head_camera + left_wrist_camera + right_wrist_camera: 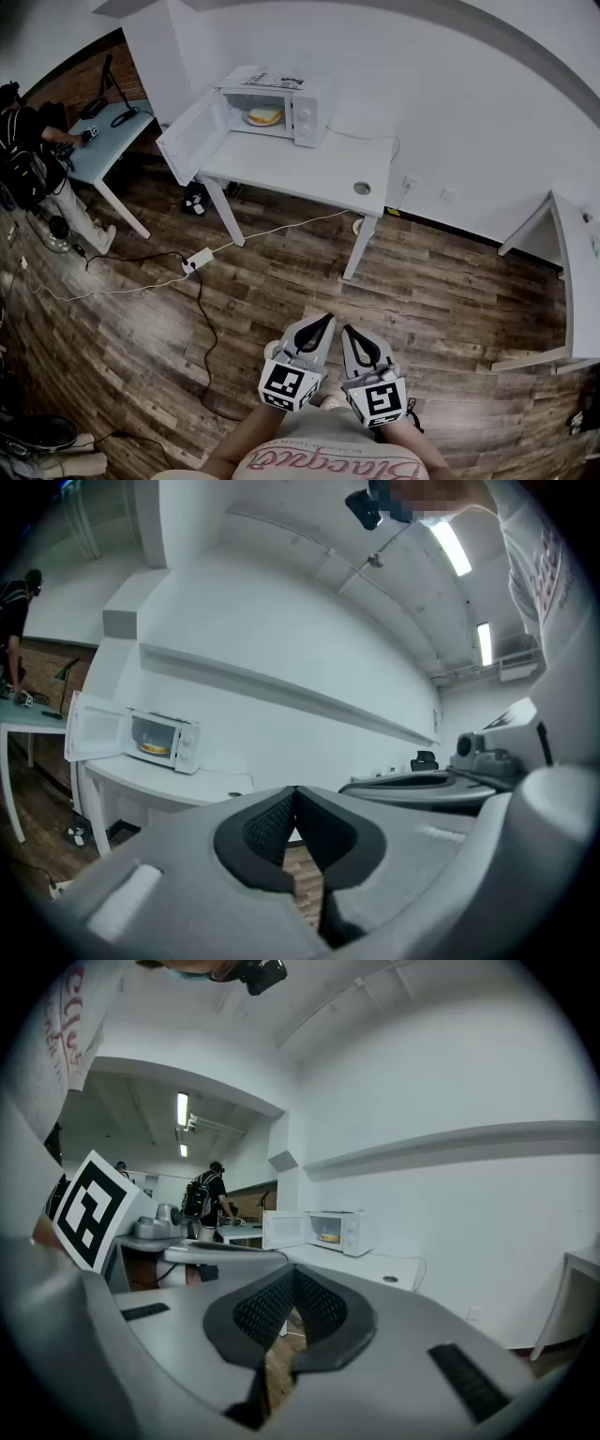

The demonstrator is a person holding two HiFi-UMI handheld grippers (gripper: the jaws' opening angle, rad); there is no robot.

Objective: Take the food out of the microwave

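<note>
My left gripper (295, 797) has its two jaws pressed together with nothing between them. My right gripper (294, 1274) is the same, jaws closed tip to tip and empty. I hold the two side by side, low in front of me, over the wooden floor (431, 281) and well apart from the one microwave (305, 114). The microwave stands at the back left of a white desk (309, 173), its single door (192, 139) swung wide open to the left. One yellow portion of food (264, 116) sits inside, on what looks like a plate. I count three desks: this one, a pale blue one (108, 141) further left, and a white one (577, 272) at the right edge. One other person (28, 141) is at the blue desk. One power strip (199, 260) lies on the floor near the microwave desk's front left leg, with cables trailing from it.
</note>
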